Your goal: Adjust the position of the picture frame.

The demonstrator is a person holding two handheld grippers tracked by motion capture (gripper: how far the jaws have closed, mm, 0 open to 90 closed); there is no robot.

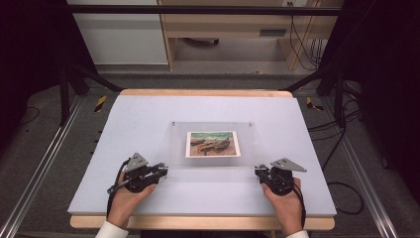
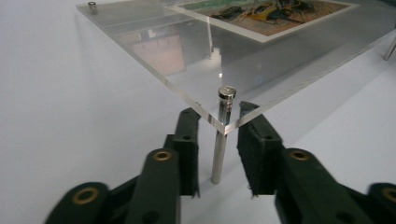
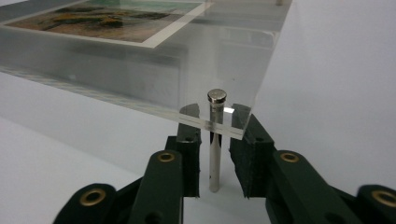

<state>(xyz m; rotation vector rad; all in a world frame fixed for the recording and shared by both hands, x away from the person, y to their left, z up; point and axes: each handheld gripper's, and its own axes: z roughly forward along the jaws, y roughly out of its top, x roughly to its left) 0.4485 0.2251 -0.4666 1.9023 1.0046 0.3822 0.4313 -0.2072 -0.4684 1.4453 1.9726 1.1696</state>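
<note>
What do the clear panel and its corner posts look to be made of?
The clear panel looks like acrylic, possibly glass: see-through, glossy, with a thick polished edge and reflections. The corner posts look like polished metal, probably steel: silvery, mirror-bright, with flat round caps.

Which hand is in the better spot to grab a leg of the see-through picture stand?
Right, probably, though it's close. The right gripper has open jaws close around the right leg; the left gripper stands wider around the left leg.
</note>
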